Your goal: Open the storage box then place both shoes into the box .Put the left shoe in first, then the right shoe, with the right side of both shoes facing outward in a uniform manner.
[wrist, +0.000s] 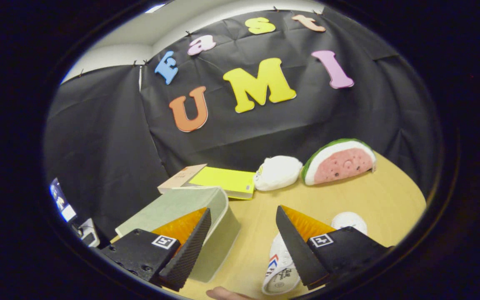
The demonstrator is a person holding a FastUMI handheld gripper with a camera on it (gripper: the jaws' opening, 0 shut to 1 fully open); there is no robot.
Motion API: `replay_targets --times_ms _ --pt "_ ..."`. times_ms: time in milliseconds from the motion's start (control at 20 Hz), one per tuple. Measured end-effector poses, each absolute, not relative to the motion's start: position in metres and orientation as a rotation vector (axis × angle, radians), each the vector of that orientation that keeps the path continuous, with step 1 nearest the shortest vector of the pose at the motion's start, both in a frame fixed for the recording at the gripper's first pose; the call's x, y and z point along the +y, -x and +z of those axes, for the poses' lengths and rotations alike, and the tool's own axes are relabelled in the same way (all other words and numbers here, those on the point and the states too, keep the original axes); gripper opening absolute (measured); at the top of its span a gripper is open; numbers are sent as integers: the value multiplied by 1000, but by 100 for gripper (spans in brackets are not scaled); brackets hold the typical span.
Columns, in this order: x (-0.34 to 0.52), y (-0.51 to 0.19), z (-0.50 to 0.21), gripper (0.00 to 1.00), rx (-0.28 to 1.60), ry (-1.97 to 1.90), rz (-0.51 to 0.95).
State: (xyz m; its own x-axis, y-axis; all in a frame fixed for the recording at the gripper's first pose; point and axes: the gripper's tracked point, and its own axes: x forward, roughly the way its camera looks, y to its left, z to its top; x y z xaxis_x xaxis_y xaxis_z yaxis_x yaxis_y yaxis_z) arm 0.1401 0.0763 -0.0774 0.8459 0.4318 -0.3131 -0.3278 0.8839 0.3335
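Observation:
My gripper (243, 209) is open above the wooden table (381, 200), with only bare tabletop between the fingers. A pale green storage box (219, 246) stands under and just beyond the left finger, its flat lid (173, 206) lying shut on top. A white shoe (279, 266) with a red and blue mark lies on the table beside the right finger, partly hidden by it. The rounded end of a second white shoe (348, 218) peeks out beyond that same finger.
Beyond the box lies a yellow-covered book (223, 180). A white plush toy (277, 173) and a watermelon-slice plush (340, 162) sit at the back of the table. A person's fingertip (223, 294) shows below the fingers. A small screen (61, 202) stands off to the left.

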Motion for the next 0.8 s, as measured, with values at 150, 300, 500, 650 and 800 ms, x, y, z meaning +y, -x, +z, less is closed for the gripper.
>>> replay_targets --times_ms 150,300,500,650,800 --pt "94 -151 -82 100 464 -387 528" --pt "108 -163 -91 100 553 -483 614" --pt "136 -158 -97 100 716 -655 791" --pt "148 -152 -105 100 847 -783 881" --pt "156 -157 -112 99 903 -859 913"
